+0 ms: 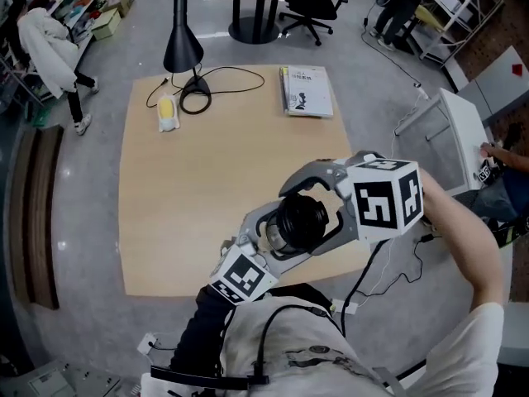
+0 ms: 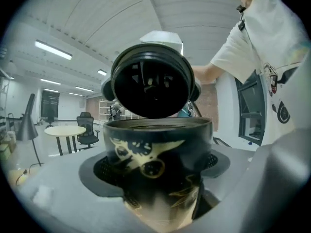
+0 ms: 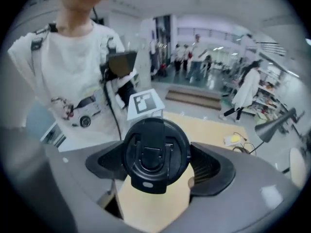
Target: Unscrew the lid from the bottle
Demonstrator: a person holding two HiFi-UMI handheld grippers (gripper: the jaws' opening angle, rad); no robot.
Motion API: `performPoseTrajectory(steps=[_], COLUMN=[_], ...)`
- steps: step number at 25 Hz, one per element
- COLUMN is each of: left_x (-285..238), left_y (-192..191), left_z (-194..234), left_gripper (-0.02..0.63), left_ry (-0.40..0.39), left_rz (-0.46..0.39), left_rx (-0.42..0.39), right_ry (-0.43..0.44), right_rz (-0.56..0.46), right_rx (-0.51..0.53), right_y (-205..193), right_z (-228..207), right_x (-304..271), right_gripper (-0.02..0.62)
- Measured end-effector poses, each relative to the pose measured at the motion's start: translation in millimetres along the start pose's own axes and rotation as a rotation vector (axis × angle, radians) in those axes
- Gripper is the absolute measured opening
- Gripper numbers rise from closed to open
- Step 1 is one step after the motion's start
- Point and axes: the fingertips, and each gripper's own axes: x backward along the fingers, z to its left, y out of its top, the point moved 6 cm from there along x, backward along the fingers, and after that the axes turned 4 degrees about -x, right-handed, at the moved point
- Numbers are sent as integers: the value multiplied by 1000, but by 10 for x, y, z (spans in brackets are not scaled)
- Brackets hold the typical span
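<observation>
over the wooden table (image 1: 182, 180), the left gripper (image 2: 156, 171) is clamping the bottle (image 2: 158, 142) between its pads, long axis crossing the jaws, open mouth facing the lid (image 3: 156, 154). the right gripper (image 3: 156, 165) is pinching that lid; only the left gripper view is showing the gap between lid and bottle.

The person wears a white T-shirt (image 3: 73, 72) with a little car picture (image 3: 80, 114) and black straps (image 3: 36, 45). The grey left claw (image 2: 158, 166) and right claw (image 3: 158, 164) carry white cubes (image 1: 387, 198) with black squares.
</observation>
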Motion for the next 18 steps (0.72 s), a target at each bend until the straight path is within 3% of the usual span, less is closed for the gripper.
performPoseTrajectory(steps=[2,5,9,13,18], left_x=[72,228,376,470,543], left_y=[-3,-53,-23,31,24], left_z=[100,282,470,602,656], left_gripper=[451,451,451,451,451], left_ry=[52,140,236,328,387], left_rz=[-26,-55,-57,-67,-82], left_rx=[41,97,115,133,136], right_ry=[-124,-383,-639,-841,-1024], right_rz=[-304,-786,-1279,-1546,-1653], right_rx=[-140,-398,-659,-804,-862], right_y=[12,-171,-503,-766,-992], right_z=[-132,-300,-265,-143,50], right_x=[168,392,607,806,1063], right_gripper=[428,428,428,428,428])
